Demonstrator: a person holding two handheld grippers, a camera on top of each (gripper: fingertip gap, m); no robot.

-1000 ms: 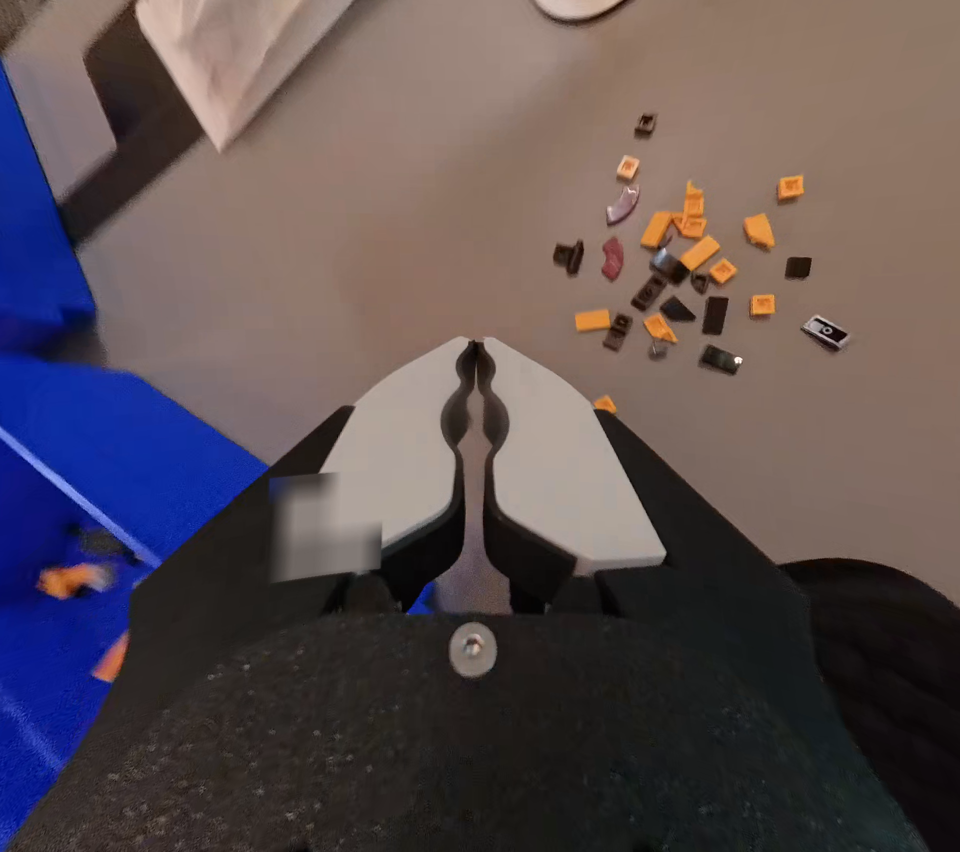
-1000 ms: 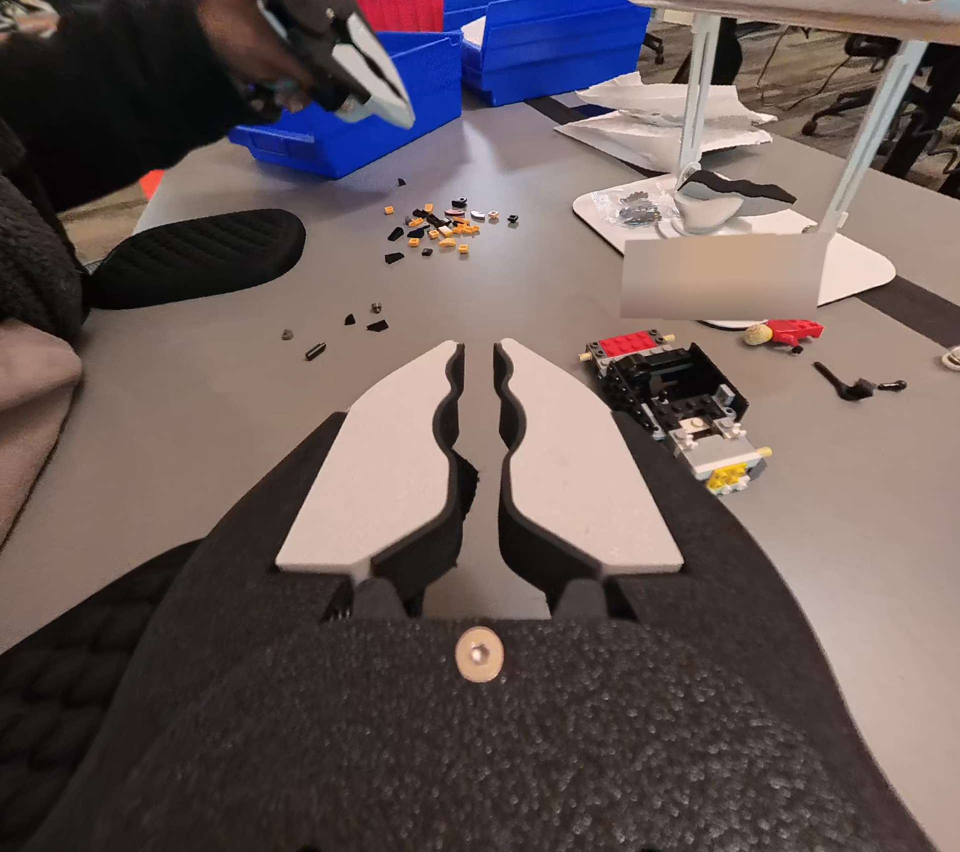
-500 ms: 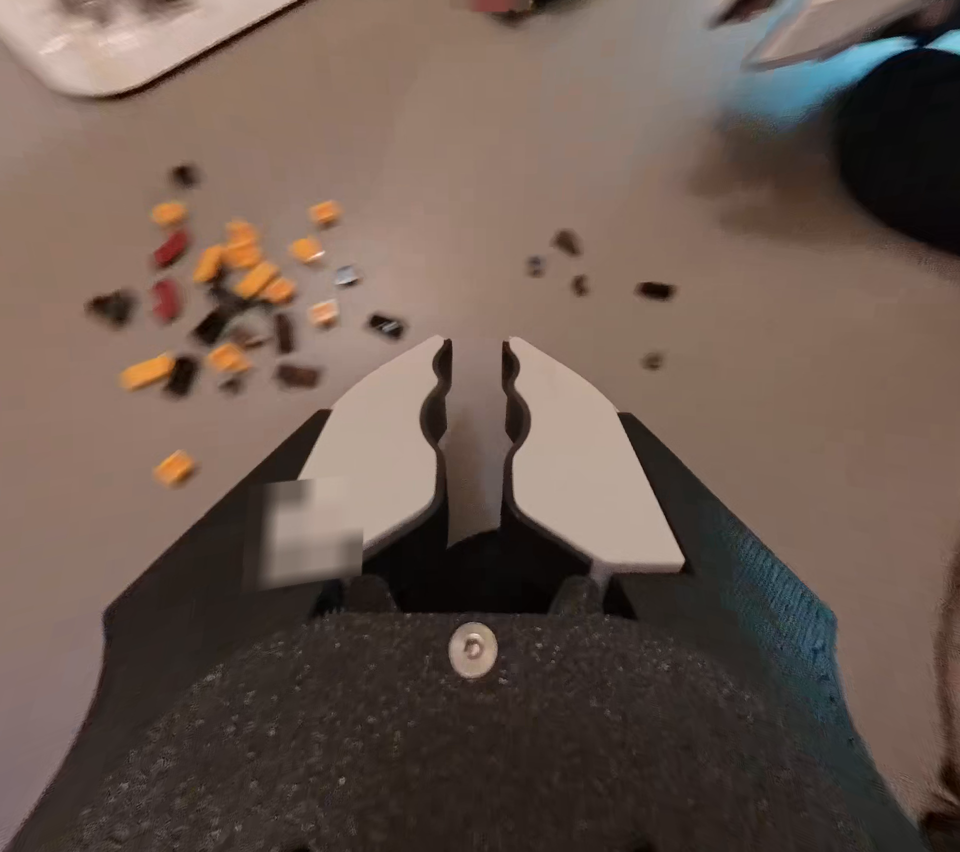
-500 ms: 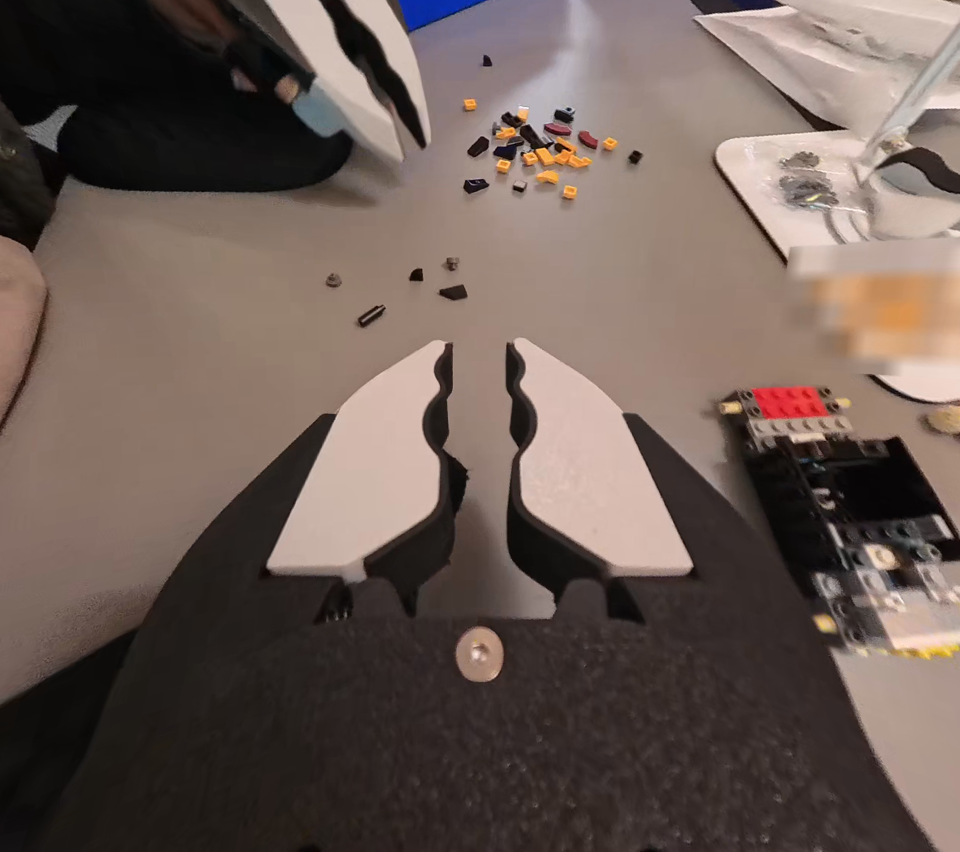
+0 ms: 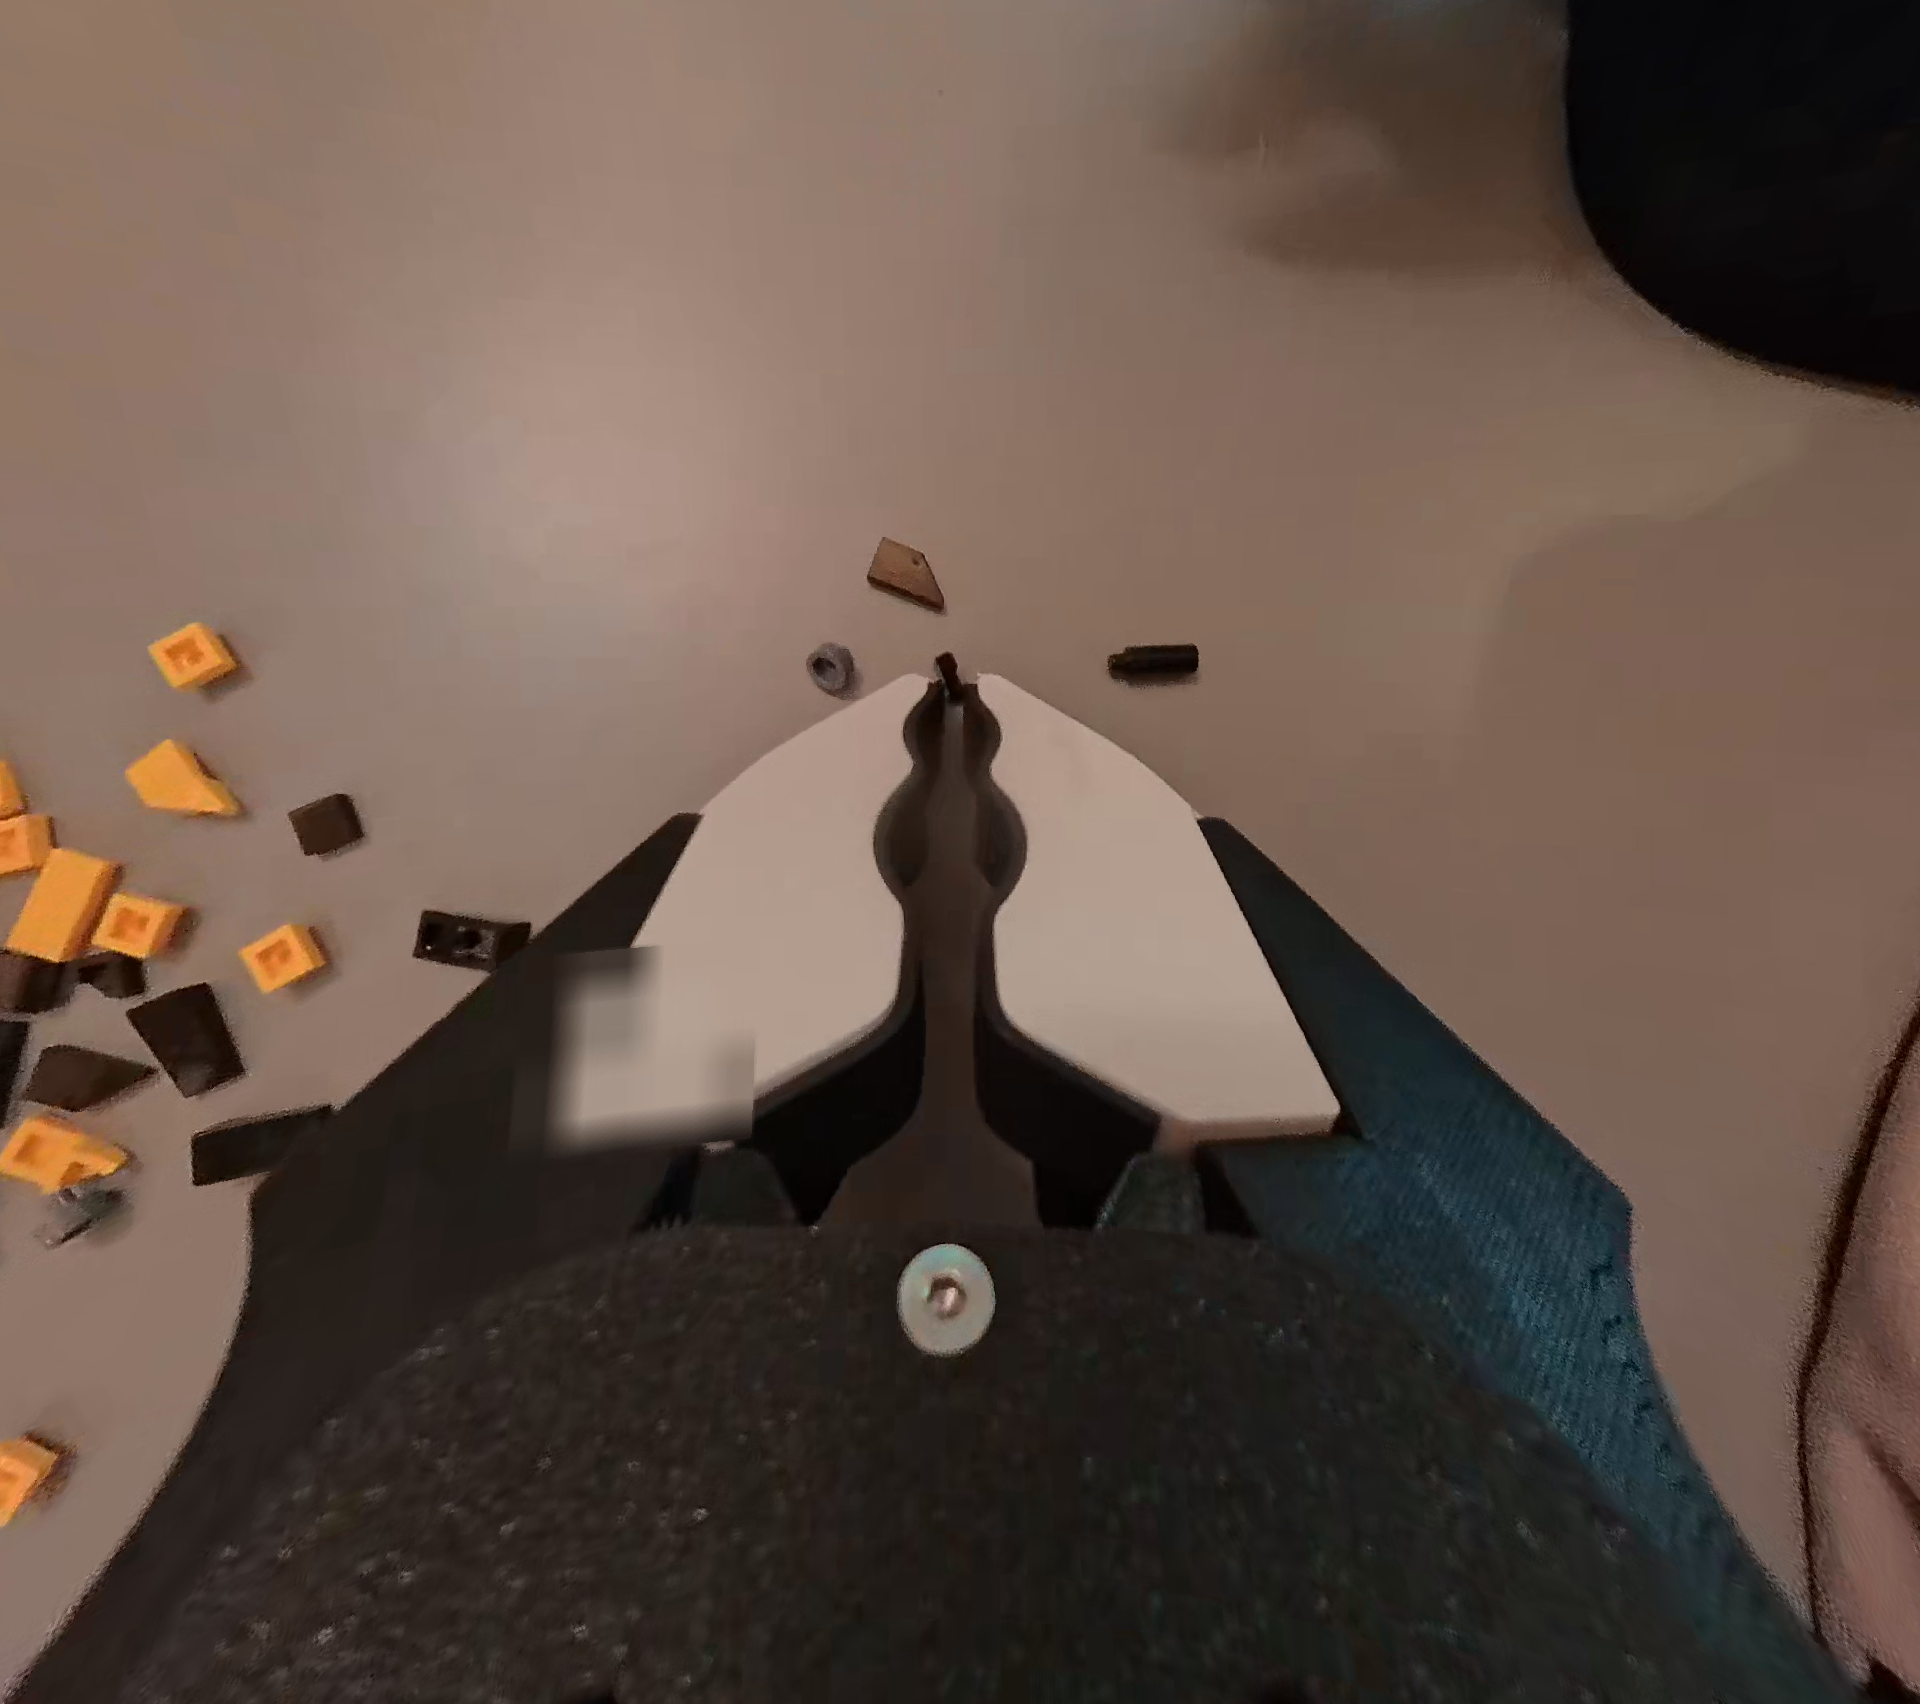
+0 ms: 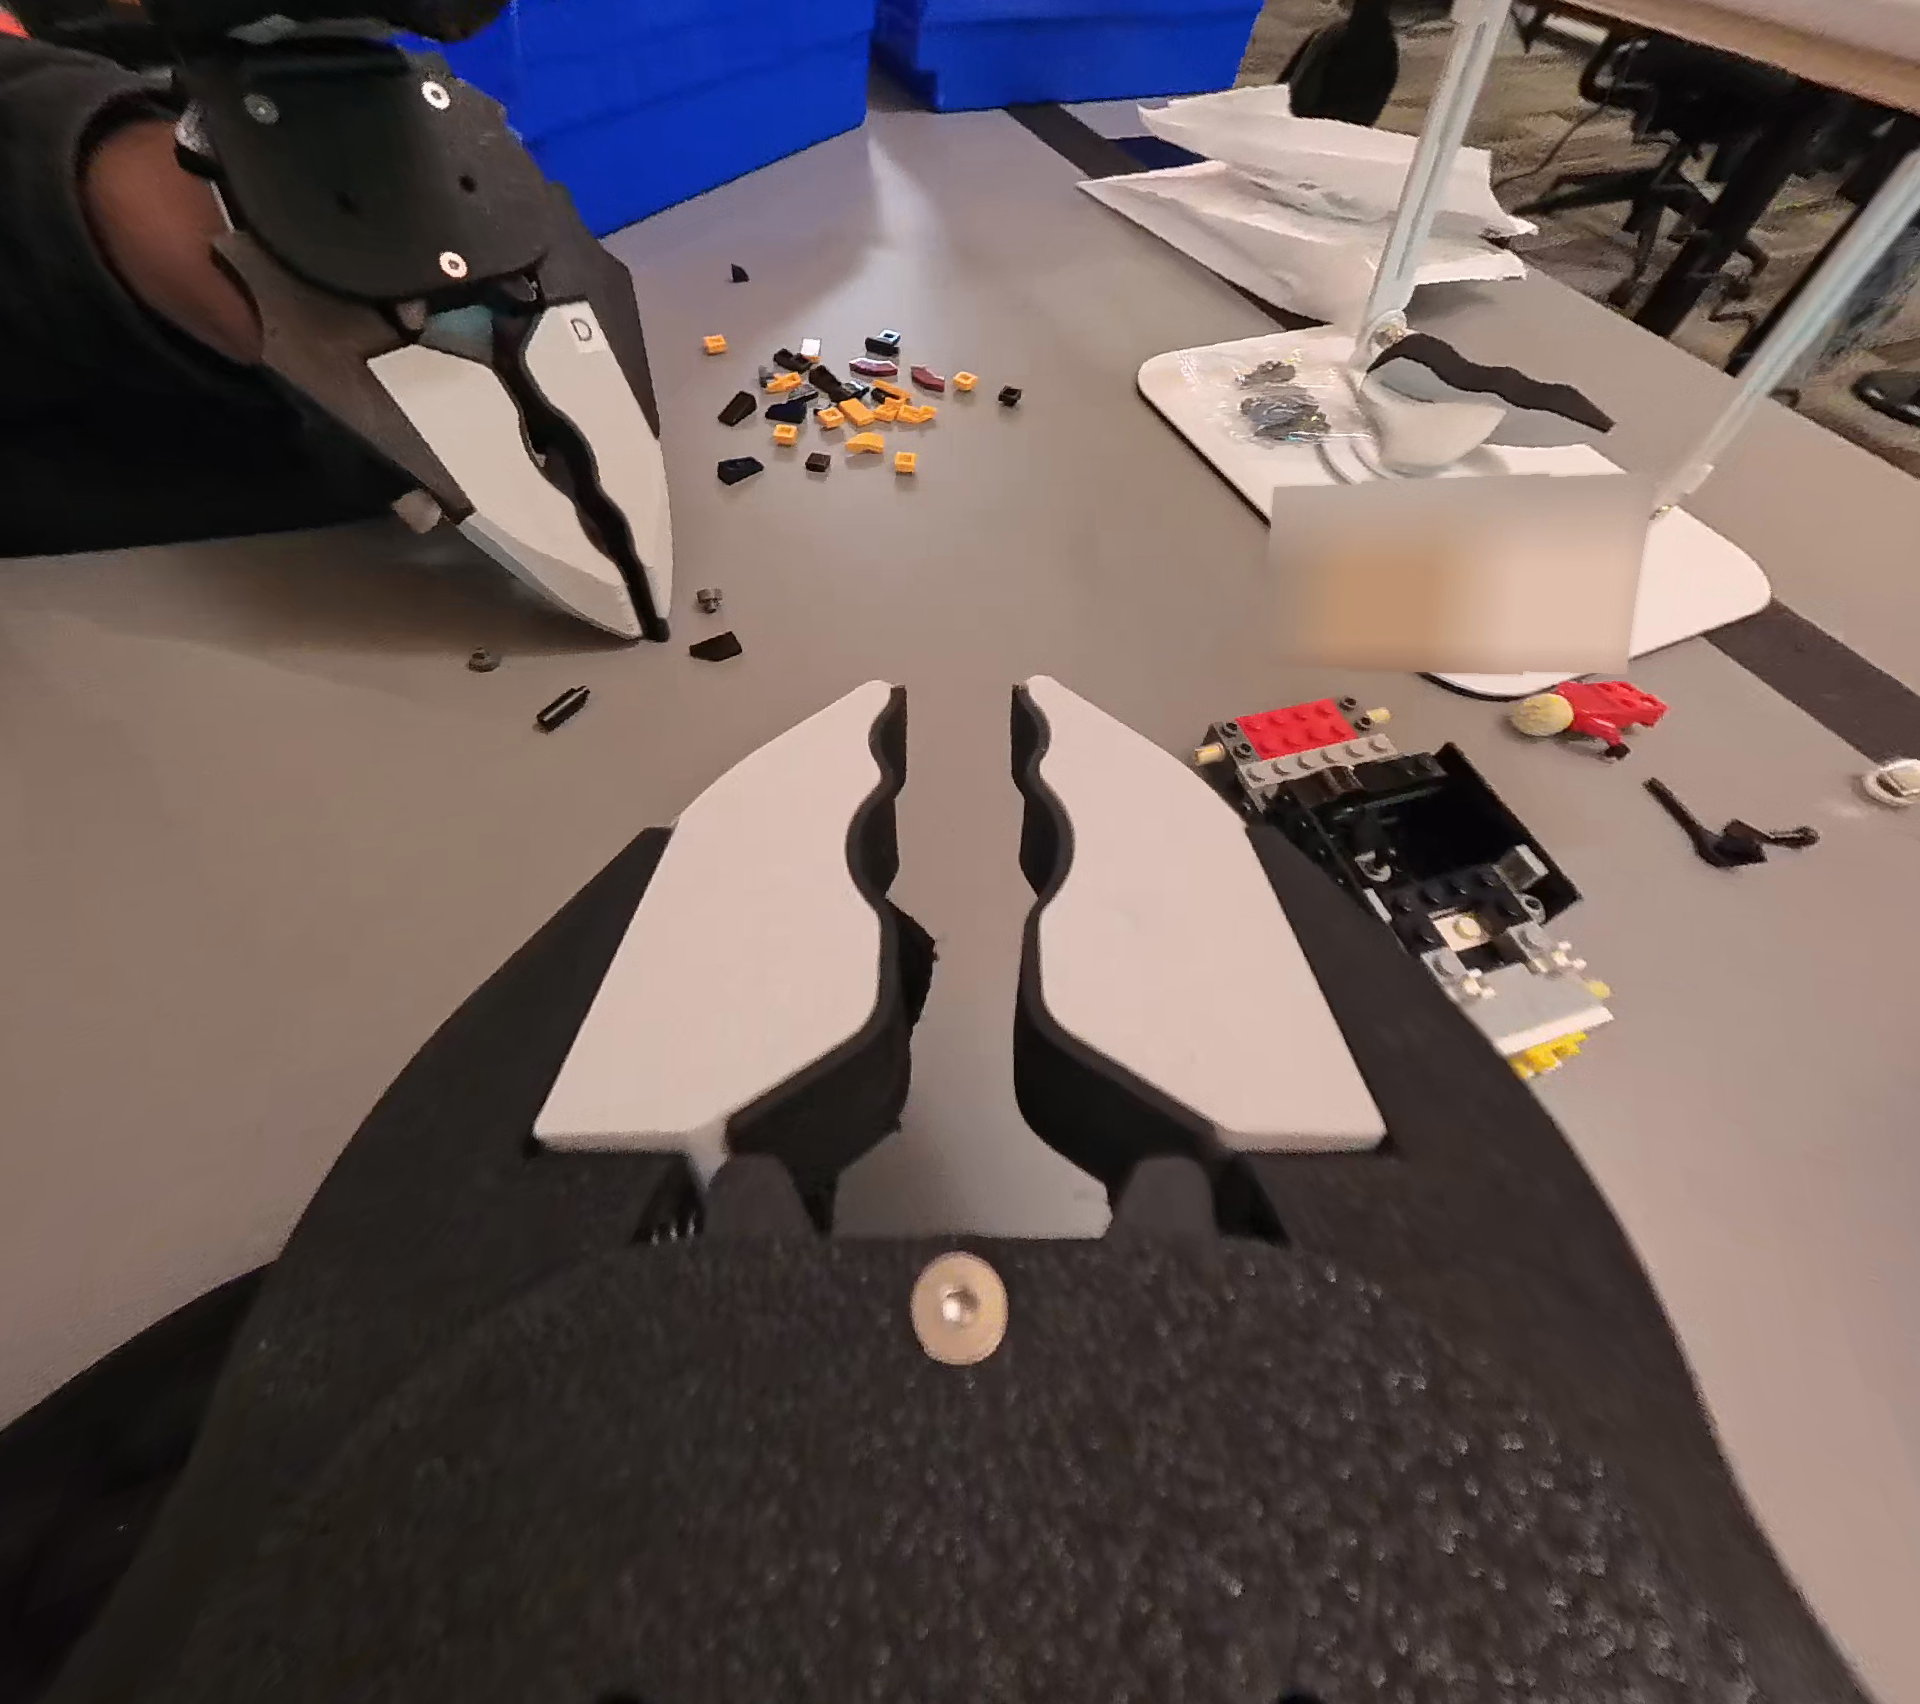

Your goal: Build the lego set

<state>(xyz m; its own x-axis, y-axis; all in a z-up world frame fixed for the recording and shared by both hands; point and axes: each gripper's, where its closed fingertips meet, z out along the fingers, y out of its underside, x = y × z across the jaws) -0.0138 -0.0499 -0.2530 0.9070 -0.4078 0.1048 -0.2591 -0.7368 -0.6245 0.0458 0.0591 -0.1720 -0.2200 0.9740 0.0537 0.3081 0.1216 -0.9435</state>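
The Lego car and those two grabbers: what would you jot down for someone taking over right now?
Left gripper: shut on a tiny black piece, tips down at the table.
Right gripper: open, empty, hovering beside the half-built car.
Loose orange and black bricks lie further back; a few small black bits sit near the left tips.
Done: chassis partly assembled.
Left: lift the piece, fit it, add the rest.
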